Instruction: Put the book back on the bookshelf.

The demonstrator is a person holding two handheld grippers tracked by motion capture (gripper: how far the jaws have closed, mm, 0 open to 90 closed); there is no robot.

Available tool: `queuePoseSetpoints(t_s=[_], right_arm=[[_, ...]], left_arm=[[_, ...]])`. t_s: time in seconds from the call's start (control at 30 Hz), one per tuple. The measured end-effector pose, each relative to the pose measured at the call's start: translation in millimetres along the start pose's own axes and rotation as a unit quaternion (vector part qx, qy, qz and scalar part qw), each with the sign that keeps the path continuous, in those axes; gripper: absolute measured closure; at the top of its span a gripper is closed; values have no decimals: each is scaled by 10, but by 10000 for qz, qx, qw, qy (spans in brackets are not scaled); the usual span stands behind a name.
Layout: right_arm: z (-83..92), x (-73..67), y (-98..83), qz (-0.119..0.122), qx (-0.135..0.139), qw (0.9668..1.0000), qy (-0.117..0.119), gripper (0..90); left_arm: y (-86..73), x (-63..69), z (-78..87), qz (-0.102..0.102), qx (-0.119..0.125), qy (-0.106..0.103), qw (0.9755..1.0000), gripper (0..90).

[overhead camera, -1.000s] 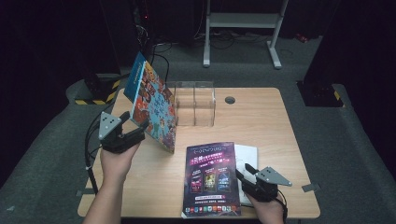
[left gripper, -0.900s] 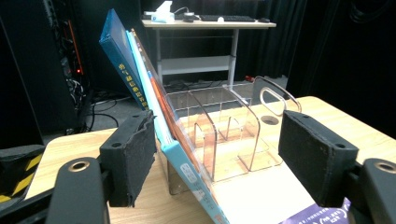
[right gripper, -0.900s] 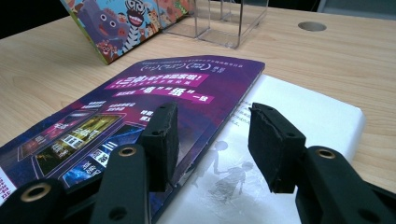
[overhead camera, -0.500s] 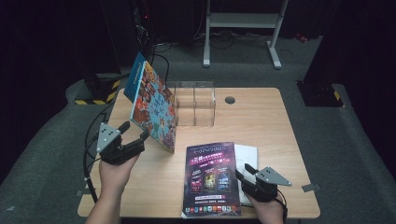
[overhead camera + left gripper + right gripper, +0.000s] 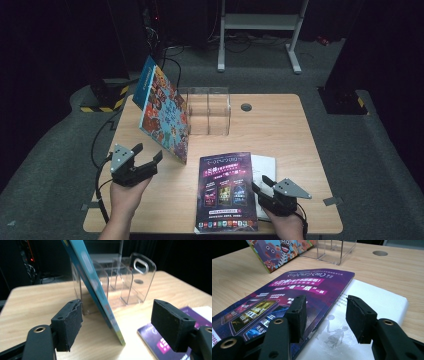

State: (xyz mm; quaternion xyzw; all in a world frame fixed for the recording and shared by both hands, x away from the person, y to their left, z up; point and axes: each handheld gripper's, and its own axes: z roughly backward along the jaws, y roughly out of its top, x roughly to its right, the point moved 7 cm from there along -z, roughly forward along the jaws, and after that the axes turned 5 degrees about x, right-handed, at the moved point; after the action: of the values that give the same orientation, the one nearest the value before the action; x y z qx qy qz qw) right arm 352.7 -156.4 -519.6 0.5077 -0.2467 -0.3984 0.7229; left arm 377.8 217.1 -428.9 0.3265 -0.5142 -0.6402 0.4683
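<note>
A colourful picture book (image 5: 162,112) stands tilted, leaning on a clear acrylic holder (image 5: 210,110) at the back of the table. My left gripper (image 5: 148,152) is open just in front of the book's lower corner. In the left gripper view the book's edge (image 5: 92,280) rises between the jaws, touching neither pad. A purple booklet (image 5: 225,190) lies flat, overlapping a white booklet (image 5: 265,170). My right gripper (image 5: 261,183) is open over their shared edge (image 5: 327,312). Its jaws have just been opening, and the pads press on nothing.
The wooden table (image 5: 280,130) has a round cable hole (image 5: 246,107) behind the holder. Bare wood lies to the right. Cables and a yellow-black striped block (image 5: 102,100) sit on the dark floor at the left. A metal frame (image 5: 260,20) stands behind.
My left gripper has let go of the picture book's edge and dropped back toward the near left. The book stays leaning on the holder. The right hand has not moved.
</note>
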Motion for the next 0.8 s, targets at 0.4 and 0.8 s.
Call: queuePoseSetpoints(t_s=[0.4,0.8], right_arm=[[-17,-3,5,0,-42,10000,36,451],[-41,-26,7,77,-99,9998,177,463]], left_arm=[[-410,153,-113,167,-511,-281,9982,251],[-812,488,-255,223,-850,-775,9931,273]])
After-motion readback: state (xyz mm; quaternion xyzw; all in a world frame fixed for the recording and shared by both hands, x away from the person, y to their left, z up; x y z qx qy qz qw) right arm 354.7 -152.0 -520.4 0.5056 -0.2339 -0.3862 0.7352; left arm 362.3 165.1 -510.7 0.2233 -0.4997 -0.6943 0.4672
